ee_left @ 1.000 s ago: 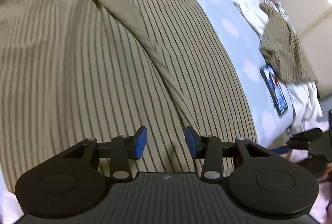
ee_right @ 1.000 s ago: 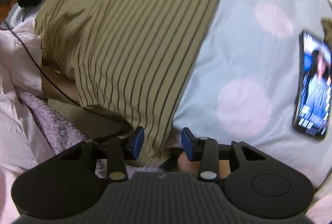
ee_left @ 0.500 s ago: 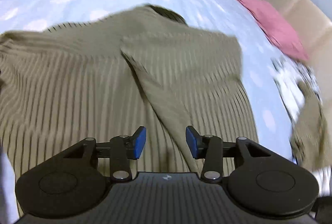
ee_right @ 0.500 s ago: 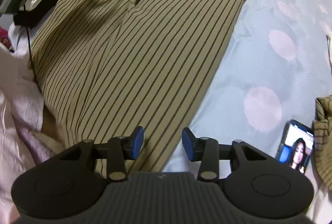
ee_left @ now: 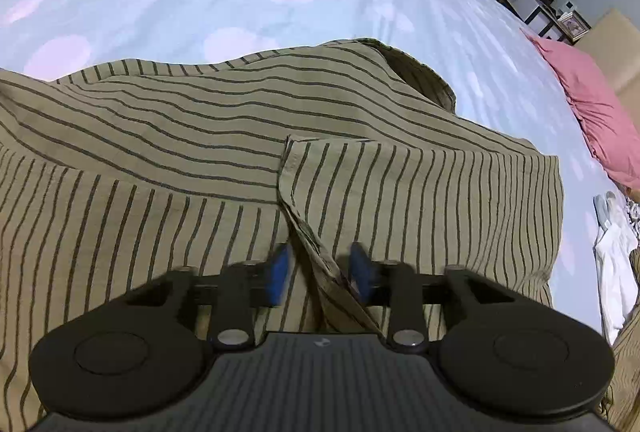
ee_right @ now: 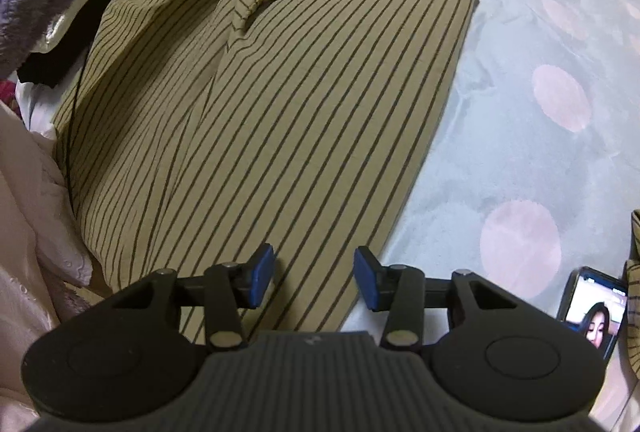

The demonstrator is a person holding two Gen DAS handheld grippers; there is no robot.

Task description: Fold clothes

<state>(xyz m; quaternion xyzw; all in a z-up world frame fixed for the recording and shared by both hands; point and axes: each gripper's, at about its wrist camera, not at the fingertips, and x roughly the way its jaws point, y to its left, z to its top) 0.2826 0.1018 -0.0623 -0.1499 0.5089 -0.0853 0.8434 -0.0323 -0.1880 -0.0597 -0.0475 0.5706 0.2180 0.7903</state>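
The left gripper point(ee_left: 318, 274) now sits farther up the striped shirt point(ee_left: 200, 160), its spread fingers straddling the raised fabric fold point(ee_left: 320, 252). The right gripper point(ee_right: 314, 282) is lifted back from the bed edge, hovering over the shirt's near hem, the phone point(ee_right: 596, 312) now low beside it.

No readable text anywhere (phone point(ee_right: 595, 312) shows only a picture)

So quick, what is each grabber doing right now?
Left gripper: open, fingers either side of a fold in the olive striped cloth garment, not clamped.
Right gripper: open, holding nothing, above the garment's edge.
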